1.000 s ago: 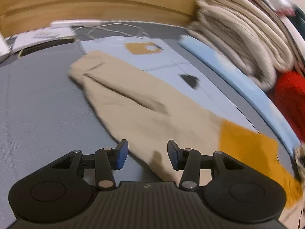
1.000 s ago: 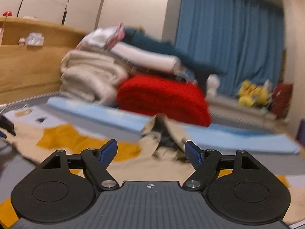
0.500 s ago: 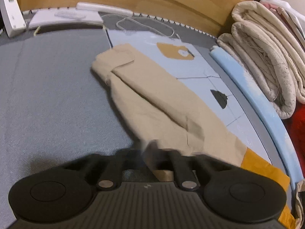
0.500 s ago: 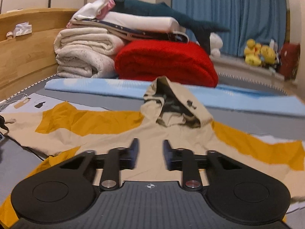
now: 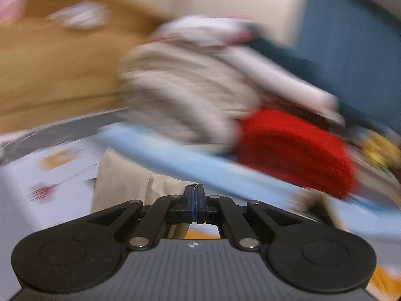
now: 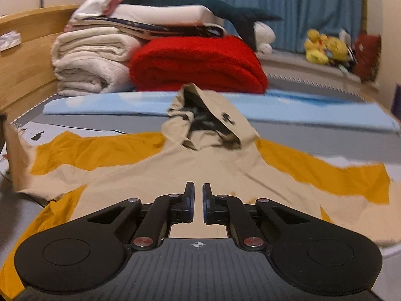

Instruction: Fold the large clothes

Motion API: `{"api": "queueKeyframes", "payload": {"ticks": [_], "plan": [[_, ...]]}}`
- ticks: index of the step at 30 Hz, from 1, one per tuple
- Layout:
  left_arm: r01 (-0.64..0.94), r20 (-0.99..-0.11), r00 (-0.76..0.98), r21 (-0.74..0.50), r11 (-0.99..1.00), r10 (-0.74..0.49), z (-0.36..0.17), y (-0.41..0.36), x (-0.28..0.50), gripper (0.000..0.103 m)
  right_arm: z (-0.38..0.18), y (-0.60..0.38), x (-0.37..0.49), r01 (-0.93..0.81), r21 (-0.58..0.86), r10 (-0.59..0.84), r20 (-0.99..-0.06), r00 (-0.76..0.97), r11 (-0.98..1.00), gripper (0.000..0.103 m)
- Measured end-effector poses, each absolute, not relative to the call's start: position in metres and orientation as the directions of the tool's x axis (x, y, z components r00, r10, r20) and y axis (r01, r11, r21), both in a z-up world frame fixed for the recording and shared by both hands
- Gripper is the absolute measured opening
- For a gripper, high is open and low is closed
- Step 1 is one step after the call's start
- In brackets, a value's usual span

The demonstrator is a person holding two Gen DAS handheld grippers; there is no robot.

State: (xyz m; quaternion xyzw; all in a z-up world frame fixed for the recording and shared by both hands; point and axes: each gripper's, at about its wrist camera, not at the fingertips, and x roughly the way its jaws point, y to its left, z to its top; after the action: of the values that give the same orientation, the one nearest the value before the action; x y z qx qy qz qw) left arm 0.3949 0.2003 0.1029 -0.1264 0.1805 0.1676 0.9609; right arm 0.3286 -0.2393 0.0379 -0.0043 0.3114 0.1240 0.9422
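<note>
A beige hooded jacket (image 6: 140, 175) with orange panels lies spread on the grey bed (image 6: 325, 143), its hood (image 6: 208, 115) bunched up at the far side. My left gripper (image 5: 194, 190) is shut on the jacket's beige sleeve (image 5: 120, 183). The sleeve hangs down from its jaws, raised off the bed. In the right wrist view that raised sleeve (image 6: 12, 155) stands up at the far left edge. My right gripper (image 6: 198, 188) hovers low over the jacket's chest. Its jaws are closing to a narrow gap, and no cloth shows pinched between them.
Folded cream blankets (image 6: 90, 60) and a red blanket (image 6: 198, 65) are stacked behind the jacket, with more bedding on top. A light blue mat (image 6: 125, 102) runs across in front of them. A wooden headboard (image 6: 25, 57) stands left, plush toys (image 6: 323, 47) far right.
My left gripper closed on the sleeve and swung it up and across, blurring its view. My right gripper narrowed from wide open to a slim gap and moved in over the jacket.
</note>
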Motion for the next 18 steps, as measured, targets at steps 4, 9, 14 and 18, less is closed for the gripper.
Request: {"api": "queueKeyframes", "payload": {"ticks": [4,9,14,18], "plan": [[0.029,-0.422,0.901,-0.172,0.985,-0.100,0.101,0.064,0.395,0.001,0.034,-0.255,0.332,-0.185,0.102,0.208,-0.620,0.757,0.977,0.006],[0.284,-0.592,0.732,-0.186,0.941,-0.338,0.074,-0.021,0.377,0.013,0.034,-0.266,0.334,-0.113,0.061,0.127,-0.607,0.785,0.992,0.020],[0.011,-0.683,0.707,-0.247,0.969,-0.182,0.093,0.032,0.374,0.014,0.039,-0.282,0.342,-0.082,0.120,0.137,-0.589,0.796,0.989,0.023],[-0.152,-0.666,0.745,-0.205,0.967,-0.024,0.099,0.075,0.369,0.015,0.044,-0.283,0.343,-0.106,0.140,0.168,-0.570,0.805,0.984,0.023]]}}
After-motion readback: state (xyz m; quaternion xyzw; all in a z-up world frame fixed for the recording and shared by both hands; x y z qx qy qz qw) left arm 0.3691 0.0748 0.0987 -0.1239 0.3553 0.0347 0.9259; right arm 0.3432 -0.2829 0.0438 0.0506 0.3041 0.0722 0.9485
